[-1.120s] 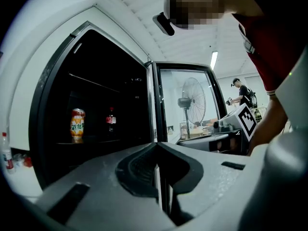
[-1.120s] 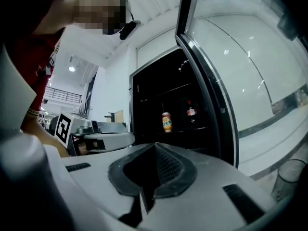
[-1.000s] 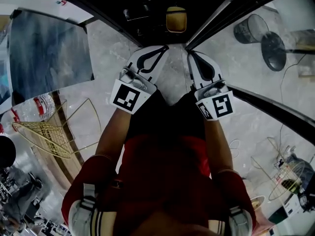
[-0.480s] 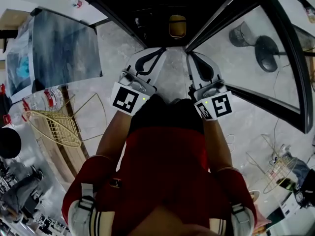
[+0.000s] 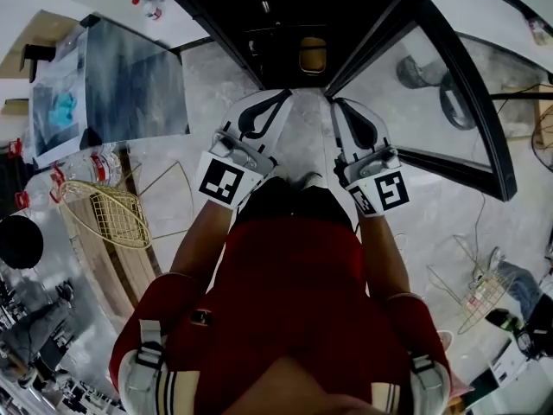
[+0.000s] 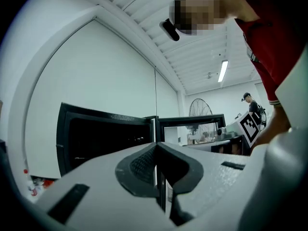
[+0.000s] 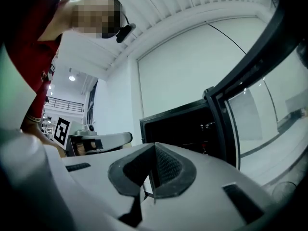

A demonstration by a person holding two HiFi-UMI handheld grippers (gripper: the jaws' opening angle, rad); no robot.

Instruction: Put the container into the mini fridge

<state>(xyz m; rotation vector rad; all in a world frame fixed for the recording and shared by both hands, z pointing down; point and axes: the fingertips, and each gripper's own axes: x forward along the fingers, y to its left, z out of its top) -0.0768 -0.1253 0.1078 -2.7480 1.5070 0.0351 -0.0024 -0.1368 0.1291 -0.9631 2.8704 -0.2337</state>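
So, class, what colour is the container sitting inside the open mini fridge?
The container is amber-yellow; the head view shows it best.

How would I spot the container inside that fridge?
Look at the black mini fridge, standing open at the top of the head view. The container sits in its dark interior. It is the only yellowish thing in that darkness.
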